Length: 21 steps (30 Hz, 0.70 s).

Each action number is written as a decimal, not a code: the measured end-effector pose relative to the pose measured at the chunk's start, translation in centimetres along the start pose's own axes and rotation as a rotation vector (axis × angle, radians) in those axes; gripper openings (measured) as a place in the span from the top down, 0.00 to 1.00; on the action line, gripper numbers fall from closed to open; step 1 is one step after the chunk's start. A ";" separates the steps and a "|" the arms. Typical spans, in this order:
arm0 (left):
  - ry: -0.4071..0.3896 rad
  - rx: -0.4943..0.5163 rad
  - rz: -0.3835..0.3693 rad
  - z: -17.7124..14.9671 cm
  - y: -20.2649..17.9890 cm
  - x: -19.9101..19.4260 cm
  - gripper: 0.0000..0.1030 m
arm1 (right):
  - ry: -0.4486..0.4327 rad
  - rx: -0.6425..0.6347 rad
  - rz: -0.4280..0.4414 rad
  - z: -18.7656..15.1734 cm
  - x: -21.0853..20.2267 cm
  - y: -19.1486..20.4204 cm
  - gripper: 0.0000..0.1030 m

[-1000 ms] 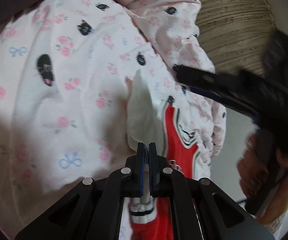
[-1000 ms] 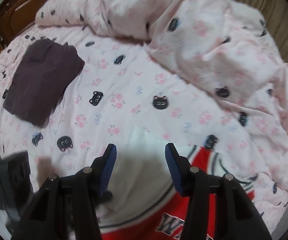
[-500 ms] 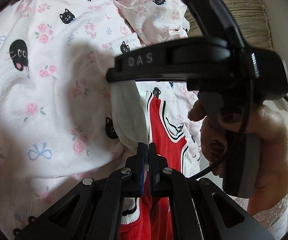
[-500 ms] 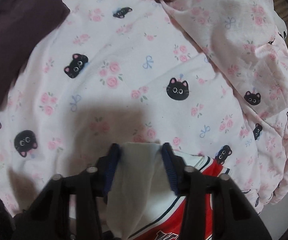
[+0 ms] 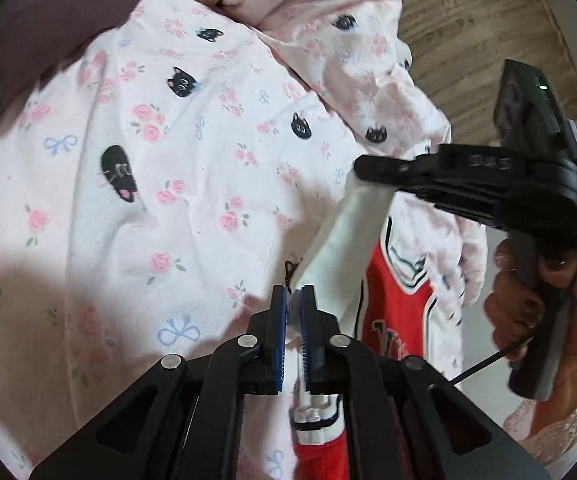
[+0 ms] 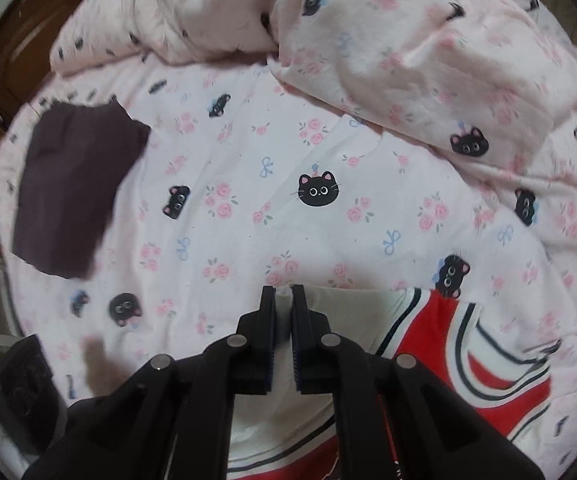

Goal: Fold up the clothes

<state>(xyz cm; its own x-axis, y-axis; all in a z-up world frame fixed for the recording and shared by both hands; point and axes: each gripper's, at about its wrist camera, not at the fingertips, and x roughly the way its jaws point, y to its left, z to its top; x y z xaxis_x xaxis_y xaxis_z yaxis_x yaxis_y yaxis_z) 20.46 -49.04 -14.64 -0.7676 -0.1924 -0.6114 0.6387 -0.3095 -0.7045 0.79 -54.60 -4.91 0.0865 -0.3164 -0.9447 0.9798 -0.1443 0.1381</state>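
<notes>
Jersey [image 6: 444, 324] in red and white lies at the near edge of the bed, on a pink sheet [image 6: 248, 208] printed with roses, bows and black cat faces. Its white inside panel is pulled up into a taut strip between the two tools. Right gripper [image 6: 283, 300] points steeply down at that white fabric, and its jaws have just been closing; now they stand nearly together with a fold of the white cloth pinched between the blue pads. From the left wrist camera that same right gripper [image 5: 362, 168] shows as a dark bar reaching in from the right edge, its tip clamped on the upper end of the white strip, a bare hand [image 5: 528, 300] wrapped around its handle. Left gripper [image 5: 294, 300] sits low and tilted downward, jaws narrow and just eased open a touch, and white cloth runs between the pads; they are pressing on the strip's lower end, with the jersey's striped collar hanging beneath. Rumpled duvet [image 6: 428, 52] in the same print is heaped along the far side of the bed. Dark purple garment [image 6: 76, 188], folded flat, rests toward the bed's far left corner, well apart from the jersey.
</notes>
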 end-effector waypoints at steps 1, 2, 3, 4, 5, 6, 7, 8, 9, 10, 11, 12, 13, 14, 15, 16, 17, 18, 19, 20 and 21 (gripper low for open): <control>0.009 0.017 0.009 -0.1 -0.1 0.2 0.88 | -0.010 0.012 0.024 -0.3 -0.4 -0.3 0.93; 0.010 0.028 0.018 -0.4 -0.4 0.2 0.82 | -0.019 0.022 0.044 -0.5 -0.7 -0.6 0.93; 0.012 0.040 0.027 -0.7 -0.7 0.3 0.74 | -0.026 0.027 0.055 -0.5 -0.9 -0.8 0.93; 0.005 0.049 0.027 -0.7 -0.9 0.2 0.70 | -0.033 0.032 0.066 -0.6 -1.1 -1.0 0.93; -0.007 0.073 0.031 -0.6 -1.4 0.2 0.64 | -0.039 0.037 0.076 -0.7 -1.3 -1.1 0.93; -0.019 0.096 0.034 -0.5 -2.0 0.3 0.61 | -0.045 0.041 0.088 -0.7 -1.4 -1.3 0.93; -0.032 0.120 0.037 -0.5 -2.5 0.3 0.59 | -0.047 0.041 0.102 -0.6 -1.4 -1.5 0.93; -0.044 0.144 0.040 -0.4 -3.1 0.4 0.54 | -0.049 0.041 0.115 -0.5 -1.4 -1.6 0.93; -0.048 0.173 0.041 -0.5 -3.4 0.3 0.51 | -0.051 0.045 0.127 -0.5 -1.5 -1.9 0.93; -0.052 0.201 0.041 -0.6 -3.8 0.1 0.51 | -0.053 0.047 0.138 -0.6 -1.6 -2.1 0.93; -0.049 0.221 0.035 -0.7 -4.1 0.3 0.51 | -0.055 0.044 0.145 -0.6 -1.7 -2.2 0.93; -0.040 0.224 0.019 -0.7 -4.1 0.5 0.51 | -0.057 0.041 0.152 -0.7 -1.8 -2.2 0.93; -0.030 0.227 0.004 -0.6 -4.2 0.7 0.51 | -0.058 0.036 0.157 -0.8 -1.9 -2.2 0.93; -0.023 0.218 -0.002 -0.6 -4.0 0.9 0.51 | -0.059 0.032 0.161 -0.9 -2.0 -2.3 0.93; -0.015 0.204 -0.004 -0.5 -3.7 1.0 0.51 | -0.060 0.028 0.165 -1.0 -2.1 -2.3 0.93; -0.007 0.189 -0.005 -0.5 -3.4 1.1 0.51 | -0.063 0.027 0.172 -1.1 -2.3 -2.4 0.93; -0.002 0.169 -0.006 -0.4 -3.0 1.1 0.51 | -0.066 0.029 0.185 -1.2 -2.4 -2.6 0.93; 0.003 0.150 -0.008 -0.3 -2.7 1.2 0.51 | -0.069 0.031 0.197 -1.2 -2.5 -2.8 0.93; 0.007 0.139 -0.015 -0.2 -2.4 1.3 0.51 | -0.072 0.032 0.208 -1.3 -2.7 -2.9 0.93; 0.010 0.128 -0.021 -0.1 -2.2 1.3 0.51 | -0.075 0.032 0.218 -1.4 -2.8 -3.2 0.93; 0.017 0.134 -0.030 -0.2 -2.3 1.4 0.51 | -0.078 0.035 0.235 -1.5 -2.9 -3.6 0.93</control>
<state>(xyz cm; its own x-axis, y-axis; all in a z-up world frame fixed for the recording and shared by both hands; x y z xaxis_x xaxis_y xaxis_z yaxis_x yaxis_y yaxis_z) 17.95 -48.44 -13.93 -0.7848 -0.1656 -0.5973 0.6014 -0.4367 -0.6691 -2.66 -51.72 -3.11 0.2956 -0.4168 -0.8596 0.9276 -0.0900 0.3626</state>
